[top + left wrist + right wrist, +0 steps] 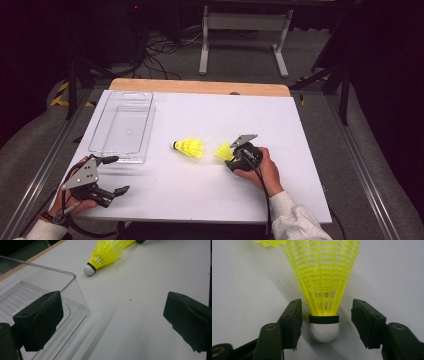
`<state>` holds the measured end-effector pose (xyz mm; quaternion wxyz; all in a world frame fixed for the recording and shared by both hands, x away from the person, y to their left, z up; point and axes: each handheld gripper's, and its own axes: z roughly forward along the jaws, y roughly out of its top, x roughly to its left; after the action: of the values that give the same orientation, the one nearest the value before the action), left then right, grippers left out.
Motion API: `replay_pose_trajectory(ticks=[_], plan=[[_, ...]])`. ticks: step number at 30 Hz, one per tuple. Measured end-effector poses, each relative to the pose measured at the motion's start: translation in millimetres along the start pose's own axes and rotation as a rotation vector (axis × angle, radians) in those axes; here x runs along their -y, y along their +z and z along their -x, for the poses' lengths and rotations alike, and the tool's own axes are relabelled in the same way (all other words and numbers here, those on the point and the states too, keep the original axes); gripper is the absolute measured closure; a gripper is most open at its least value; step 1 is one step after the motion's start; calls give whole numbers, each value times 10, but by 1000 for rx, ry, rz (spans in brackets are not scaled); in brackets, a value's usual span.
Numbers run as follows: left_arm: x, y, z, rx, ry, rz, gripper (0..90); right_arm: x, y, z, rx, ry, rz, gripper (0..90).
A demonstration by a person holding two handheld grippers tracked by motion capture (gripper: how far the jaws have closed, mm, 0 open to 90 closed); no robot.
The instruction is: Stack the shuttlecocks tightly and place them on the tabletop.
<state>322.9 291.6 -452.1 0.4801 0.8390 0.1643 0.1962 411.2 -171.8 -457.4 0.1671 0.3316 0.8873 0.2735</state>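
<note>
Progress near zero: tray [121,127] empty, both shuttles on the worktop [200,190]. Right gripper [325,325] fingers straddle near shuttle [324,290], gaps both sides, no grip. Left gripper [107,175] wide open by the tray. Far shuttle [189,148] untouched.

Two shuttlecocks [190,147] right of tray [121,127]

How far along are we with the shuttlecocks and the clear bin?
Nothing done: the clear bin looks empty. In hand: the right gripper is open around one shuttlecock's cork, not yet clamped. Left: grip and move it; the second shuttlecock lies untouched. The left gripper waits open beside the bin.
</note>
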Motion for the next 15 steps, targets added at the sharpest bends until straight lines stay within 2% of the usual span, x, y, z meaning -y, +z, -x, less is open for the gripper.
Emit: replay_pose_trajectory(ticks=[3, 7, 12, 15], plan=[[-1, 1, 1, 1, 1, -1, 35, -16, 4, -20, -2, -21, -1, 363], [1, -1, -1, 2, -1, 3, 35, -21, -1, -22, 2, -22, 5, 320], [1, -1, -1, 2, -2, 3, 35, -41, -53, -15, 17, -28, 45, 219], [-4, -1, -2, 1, 1, 4, 35, -120, -159, -2, 25, -64, 95, 189]])
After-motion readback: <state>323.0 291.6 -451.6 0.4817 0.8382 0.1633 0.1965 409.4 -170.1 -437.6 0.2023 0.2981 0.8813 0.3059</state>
